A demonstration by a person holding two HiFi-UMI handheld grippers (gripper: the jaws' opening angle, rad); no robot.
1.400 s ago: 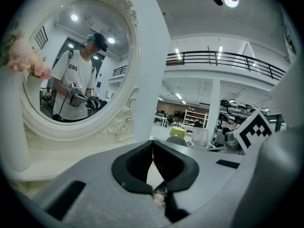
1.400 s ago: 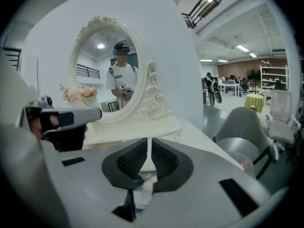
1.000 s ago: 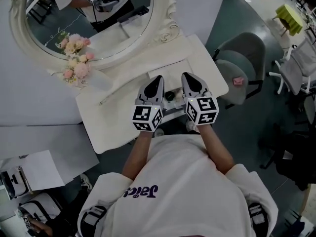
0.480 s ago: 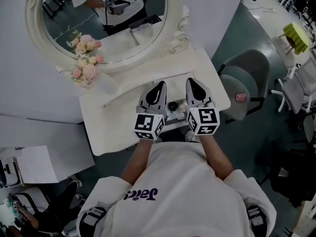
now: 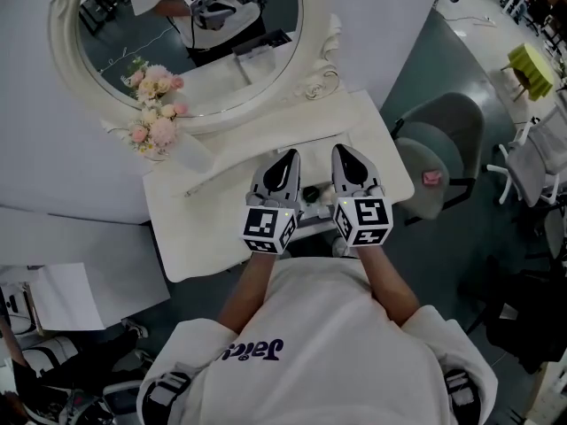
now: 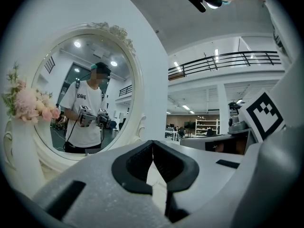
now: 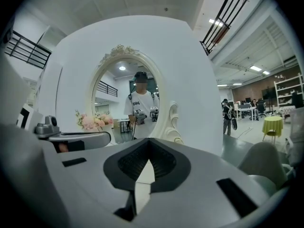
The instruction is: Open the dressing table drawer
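Note:
The white dressing table (image 5: 204, 220) stands under an oval mirror (image 5: 190, 42). Both grippers hover side by side over the middle of its front edge, pointing level towards the mirror. My left gripper (image 5: 285, 156) (image 6: 152, 144) has its black pads touching at the tips, with nothing between them. My right gripper (image 5: 342, 150) (image 7: 148, 158) is shut and empty too. A small dark knob (image 5: 310, 193) shows between the two grippers. A pale strip of the drawer front (image 5: 306, 228) lies just below it, mostly hidden by the grippers.
A vase of pink and white flowers (image 5: 158, 113) stands at the table's back left. A grey chair (image 5: 434, 149) sits close to the table's right side. White papers (image 5: 62, 299) lie low at the left. The mirror reflects the person holding the grippers.
The head view has shifted, so the table and mirror sit lower and further right in the picture. Both grippers keep their place over the front edge, still side by side.

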